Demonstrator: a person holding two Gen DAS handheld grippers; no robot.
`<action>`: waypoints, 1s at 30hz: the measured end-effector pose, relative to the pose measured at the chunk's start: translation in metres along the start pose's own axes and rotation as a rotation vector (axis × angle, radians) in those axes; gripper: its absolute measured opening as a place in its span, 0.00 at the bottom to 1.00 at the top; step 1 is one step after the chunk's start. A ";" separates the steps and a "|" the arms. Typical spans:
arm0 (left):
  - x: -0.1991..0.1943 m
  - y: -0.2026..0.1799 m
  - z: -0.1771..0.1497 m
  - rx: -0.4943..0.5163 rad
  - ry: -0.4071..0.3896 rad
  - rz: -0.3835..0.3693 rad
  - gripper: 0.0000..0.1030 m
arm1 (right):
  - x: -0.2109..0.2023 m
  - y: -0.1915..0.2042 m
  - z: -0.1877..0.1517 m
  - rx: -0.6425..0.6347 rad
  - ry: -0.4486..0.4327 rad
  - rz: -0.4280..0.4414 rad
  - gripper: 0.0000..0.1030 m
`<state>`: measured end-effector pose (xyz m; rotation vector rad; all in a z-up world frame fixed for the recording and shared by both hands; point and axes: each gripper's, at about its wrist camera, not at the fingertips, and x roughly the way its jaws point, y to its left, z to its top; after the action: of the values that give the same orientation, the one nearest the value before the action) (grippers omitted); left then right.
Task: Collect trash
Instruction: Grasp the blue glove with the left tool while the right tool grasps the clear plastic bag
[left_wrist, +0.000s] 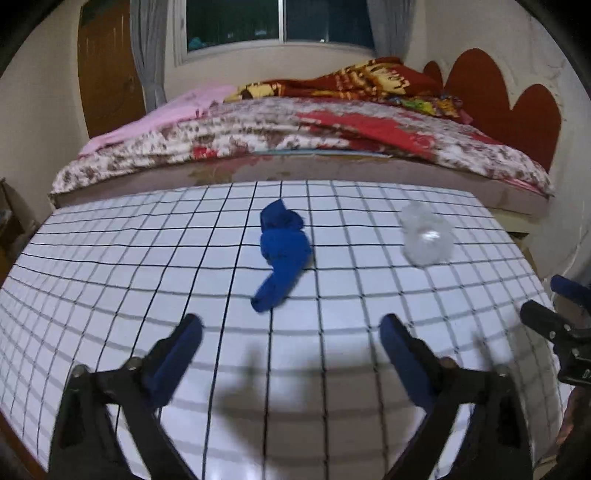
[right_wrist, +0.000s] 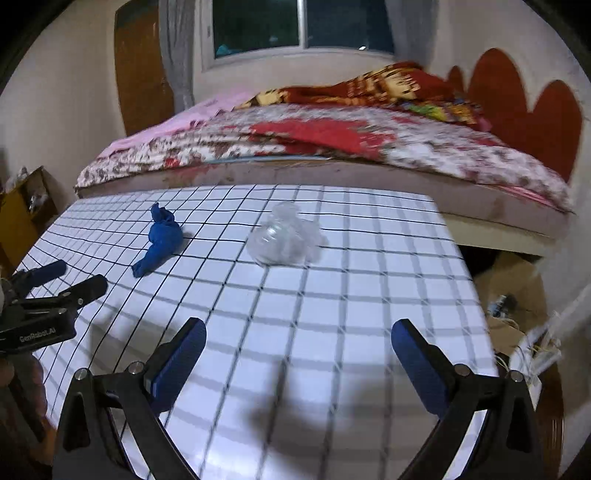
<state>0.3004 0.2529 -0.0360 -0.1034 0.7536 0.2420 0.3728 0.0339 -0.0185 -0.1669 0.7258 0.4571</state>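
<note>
blue cloth (left_wrist: 282, 254): crumpled, mid-table | clear plastic bottle (left_wrist: 426, 234): lying well right
</note>
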 end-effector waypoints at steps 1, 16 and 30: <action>0.008 0.002 0.003 0.003 0.001 0.005 0.90 | 0.013 0.003 0.008 -0.011 0.008 0.006 0.99; 0.106 0.001 0.039 -0.021 0.107 -0.072 0.67 | 0.148 0.018 0.067 -0.015 0.167 0.055 0.57; 0.043 -0.020 0.017 0.069 0.038 -0.132 0.40 | 0.065 0.006 0.047 0.023 0.044 0.100 0.46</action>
<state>0.3470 0.2443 -0.0529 -0.0918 0.7893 0.0888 0.4402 0.0758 -0.0274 -0.1195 0.7849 0.5415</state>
